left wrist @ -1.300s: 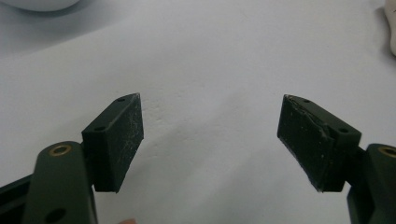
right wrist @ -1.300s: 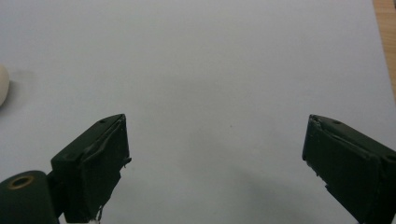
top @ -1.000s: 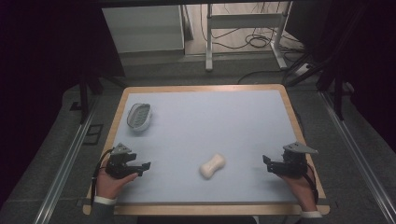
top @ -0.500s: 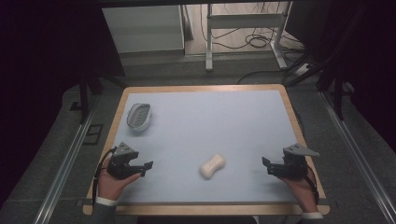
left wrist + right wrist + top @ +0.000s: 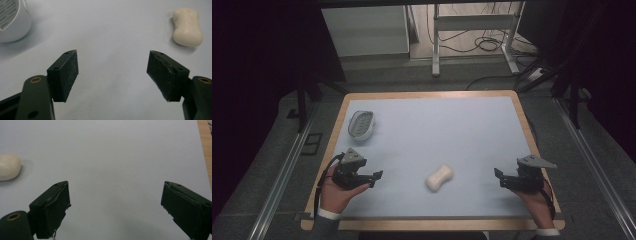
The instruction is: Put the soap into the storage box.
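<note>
High view first: I have the table (image 5: 432, 130) with its pale blue top, and the bar of soap (image 5: 439, 177) lies bare on it at about 6 o'clock, between my two tools and touching neither. The left tool (image 5: 374, 177) sits at 8 o'clock and the right tool (image 5: 498, 178) at 4 o'clock, both with jaws spread wide and holding nothing. The white soap dish (image 5: 361, 124) stands at 10 o'clock, well apart from the soap; its slotted insert looks bare, though I can't see the whole of it from the left gripper view. My worry is the grasp: the soap is rounded and probably slick, so a pinch off its narrow waist could squirt it sideways. A careless approach could also nudge the light dish.
</note>
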`<state>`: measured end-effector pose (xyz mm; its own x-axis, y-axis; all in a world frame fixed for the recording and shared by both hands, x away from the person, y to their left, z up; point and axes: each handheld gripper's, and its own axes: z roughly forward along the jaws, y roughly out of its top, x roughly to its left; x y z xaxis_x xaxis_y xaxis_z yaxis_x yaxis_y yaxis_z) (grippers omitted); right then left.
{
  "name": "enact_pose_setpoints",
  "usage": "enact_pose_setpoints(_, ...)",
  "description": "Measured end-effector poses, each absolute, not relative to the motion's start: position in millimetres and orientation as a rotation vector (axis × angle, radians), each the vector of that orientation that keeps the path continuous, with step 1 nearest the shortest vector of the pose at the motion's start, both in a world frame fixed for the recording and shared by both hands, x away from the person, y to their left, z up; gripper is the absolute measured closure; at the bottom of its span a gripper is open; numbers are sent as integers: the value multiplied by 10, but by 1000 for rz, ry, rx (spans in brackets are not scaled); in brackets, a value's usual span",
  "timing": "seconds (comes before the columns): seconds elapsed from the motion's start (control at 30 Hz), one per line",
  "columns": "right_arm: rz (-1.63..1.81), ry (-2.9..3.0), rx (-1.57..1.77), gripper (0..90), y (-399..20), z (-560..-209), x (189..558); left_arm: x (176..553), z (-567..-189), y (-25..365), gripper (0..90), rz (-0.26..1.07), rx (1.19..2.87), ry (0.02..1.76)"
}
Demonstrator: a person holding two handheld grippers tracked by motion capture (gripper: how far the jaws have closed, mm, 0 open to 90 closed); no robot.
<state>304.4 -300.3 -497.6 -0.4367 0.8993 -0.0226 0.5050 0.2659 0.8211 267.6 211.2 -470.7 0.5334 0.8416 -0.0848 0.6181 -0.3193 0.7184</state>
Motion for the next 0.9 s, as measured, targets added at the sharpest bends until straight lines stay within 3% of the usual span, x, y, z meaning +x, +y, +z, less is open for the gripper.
enact_pose_setpoints(0.9, 1018, 2052, 1270, 86, -3018, -5018, 3059, 2871, -4576, 1619, 261, 338, 2179, 1098)
